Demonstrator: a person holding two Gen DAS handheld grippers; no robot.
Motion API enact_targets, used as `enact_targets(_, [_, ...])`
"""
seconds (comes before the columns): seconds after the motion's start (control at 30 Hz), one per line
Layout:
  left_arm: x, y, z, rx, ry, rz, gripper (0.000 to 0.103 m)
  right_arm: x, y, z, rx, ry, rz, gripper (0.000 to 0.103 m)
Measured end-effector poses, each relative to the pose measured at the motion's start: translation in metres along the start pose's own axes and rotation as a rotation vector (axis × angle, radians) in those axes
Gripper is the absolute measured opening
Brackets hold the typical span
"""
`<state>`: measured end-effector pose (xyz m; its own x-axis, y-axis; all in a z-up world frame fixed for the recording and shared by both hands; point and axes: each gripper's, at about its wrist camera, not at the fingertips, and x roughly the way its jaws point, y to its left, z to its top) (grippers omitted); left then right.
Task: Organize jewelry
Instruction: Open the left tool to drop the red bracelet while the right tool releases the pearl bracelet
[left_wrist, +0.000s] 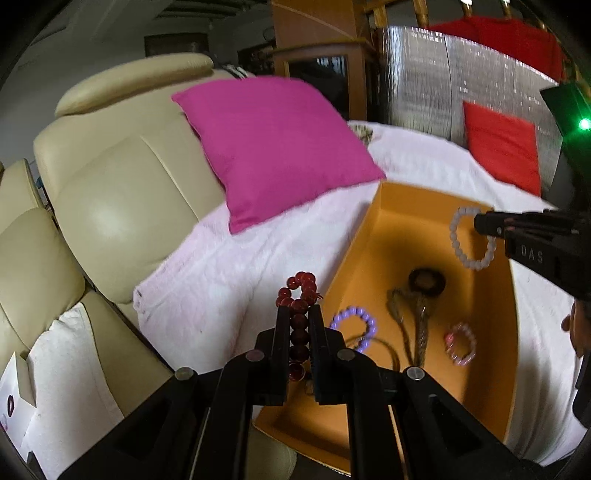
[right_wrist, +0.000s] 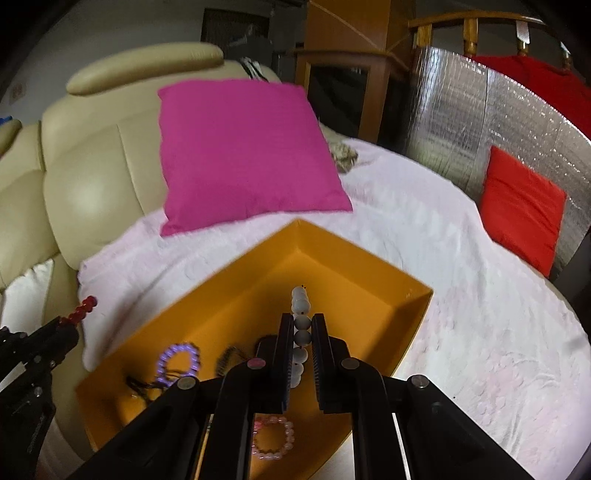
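On the left we see our left gripper (left_wrist: 297, 314) closed tight on a red bead bracelet (left_wrist: 300, 295), the strand pinched between its two fingers with the loop's top sticking out past the tips, just left of the near-left wall of the orange box (left_wrist: 354, 258). To its right, our right gripper (right_wrist: 301, 321) is likewise closed, clamping a white bead bracelet (right_wrist: 301, 306) that runs lengthwise between its fingers and hangs above the box's open interior; in the left wrist view that same bracelet (left_wrist: 469, 240) dangles as a full ring off the right gripper's tip. Below and beyond both grippers, inside the box, we count a purple bead bracelet (left_wrist: 354, 325), a pink bead bracelet (left_wrist: 461, 343), a dark ring-shaped piece (left_wrist: 426, 282) and a brownish braided cord or chain (left_wrist: 410, 321), whose exact kind we cannot tell. That makes four bead bracelets in all: two held, two in the box. The box sits on a pale pink blanket (right_wrist: 461, 295) spread under both grippers. Far left of the left gripper stands a cream leather armchair (left_wrist: 122, 192); ahead, a magenta cushion (right_wrist: 243, 155) leans against it, one only. To the far right ahead of the right gripper a red cushion (right_wrist: 521, 206) rests against a silver foil panel (right_wrist: 480, 110), with more red fabric above the panel and wooden furniture (right_wrist: 347, 55) behind.
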<state>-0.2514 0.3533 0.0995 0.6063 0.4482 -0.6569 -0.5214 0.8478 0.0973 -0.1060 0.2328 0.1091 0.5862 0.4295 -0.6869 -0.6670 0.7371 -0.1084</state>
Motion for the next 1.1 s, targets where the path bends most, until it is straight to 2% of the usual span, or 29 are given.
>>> enact_targets(0.27, [0.021,-0.017,-0.010,0.048,0.054,0.006,0.010,0.035,-0.012,-0.010,0.010,0.055,-0.021,0.011])
enact_targets(0.7, [0.041,-0.039,-0.020,0.105,0.142,0.061,0.012,0.054,-0.024,-0.021,0.041,0.107,-0.003,0.011])
enact_targets(0.8, [0.041,-0.042,-0.019,0.111,0.149,0.082,0.028,0.057,-0.027,-0.023,0.057,0.128,0.017,0.011])
enact_targets(0.87, [0.037,-0.044,-0.018,0.111,0.141,0.091,0.045,0.056,-0.030,-0.023,0.076,0.133,0.029,0.011])
enact_targets(0.97, [0.027,-0.048,-0.015,0.117,0.117,0.107,0.056,0.053,-0.036,-0.022,0.103,0.142,0.049,0.011])
enact_targets(1.1, [0.011,-0.053,-0.008,0.124,0.087,0.126,0.061,0.038,-0.045,-0.019,0.130,0.119,0.074,0.013])
